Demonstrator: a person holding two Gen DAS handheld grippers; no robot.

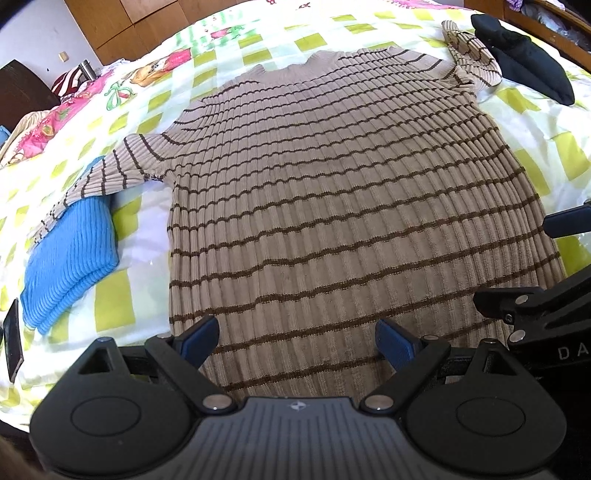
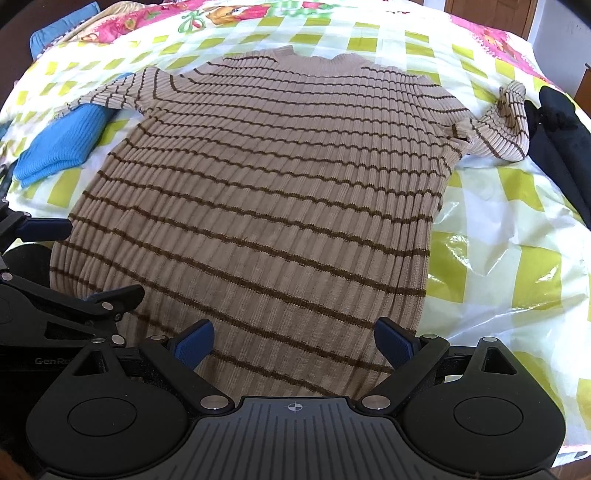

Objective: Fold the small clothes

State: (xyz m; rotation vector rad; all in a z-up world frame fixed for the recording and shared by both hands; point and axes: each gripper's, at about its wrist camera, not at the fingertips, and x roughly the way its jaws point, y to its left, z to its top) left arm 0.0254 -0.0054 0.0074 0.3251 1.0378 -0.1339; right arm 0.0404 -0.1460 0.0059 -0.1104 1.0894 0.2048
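Nearest in the left wrist view, the left gripper [image 1: 295, 341] hangs over the hem end of a beige ribbed sweater with thin brown stripes [image 1: 343, 192]. Its two blue-padded fingers [image 1: 199, 339] stand spread wide apart with nothing between them but the knit below; whether the pads touch the cloth cannot be told. At the right edge of that view, the black body of the right gripper [image 1: 532, 310] sits close alongside.

In the right wrist view, the right gripper [image 2: 294, 343] is likewise over the sweater's [image 2: 266, 192] lower end, nearer its right side edge, fingers [image 2: 393, 345] spread and pinching nothing. The left gripper's [image 2: 55, 258] black linkage and one blue pad show at the left edge, just beside it.

The sweater lies flat and face up on a bed covered with a white and lime-green checked sheet [image 2: 498, 229], hem toward both grippers and neckline farthest away. Its body is spread out smooth. The left sleeve [image 1: 107, 173] stretches out sideways and drapes over a folded blue knit garment [image 1: 70, 258] lying just beside the sweater's left edge. The right sleeve [image 2: 506, 122] is bent and bunched, its cuff end touching or nearly touching a black garment [image 2: 557, 140] at the bed's right side.

Farther off, a pink patterned quilt [image 2: 229, 11] lies across the head of the bed, and wooden cupboards [image 1: 147, 22] stand behind it.
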